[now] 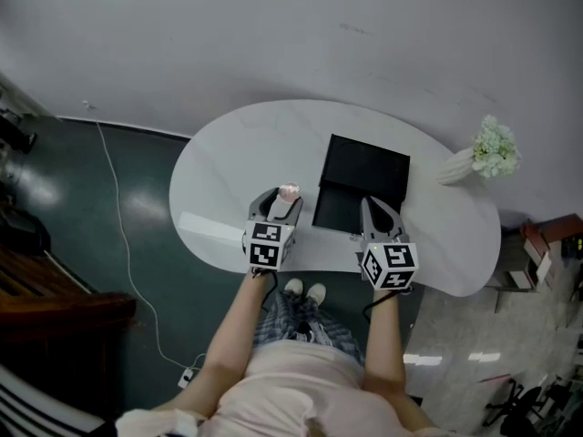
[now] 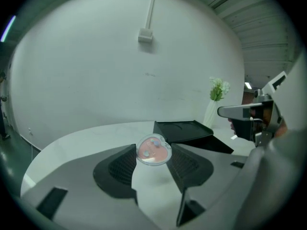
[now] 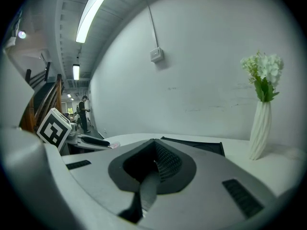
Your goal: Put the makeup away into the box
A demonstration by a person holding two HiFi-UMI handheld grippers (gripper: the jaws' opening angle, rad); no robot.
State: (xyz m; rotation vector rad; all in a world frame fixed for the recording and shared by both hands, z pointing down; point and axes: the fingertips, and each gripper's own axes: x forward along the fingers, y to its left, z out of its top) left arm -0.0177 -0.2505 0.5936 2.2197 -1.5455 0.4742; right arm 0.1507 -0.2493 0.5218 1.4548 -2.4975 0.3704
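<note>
While the white table (image 1: 219, 171) is standing against a pale wall (image 1: 273, 35) on dark green flooring (image 1: 109, 271), the black box (image 1: 363, 182) is lying open near a vase (image 1: 455, 166). The left gripper (image 1: 284, 204) is pinching a pink heart-shaped compact (image 2: 153, 150) above the table, beside the box. The right gripper (image 1: 372, 209) is showing jaws pressed together, holding nothing, and is covering the box's near edge. The box interior is reading only as black.

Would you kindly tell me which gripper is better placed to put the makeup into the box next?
Left, I think: the left gripper holds the pink heart-shaped compact beside the open black box, while the right gripper is shut and empty.
</note>
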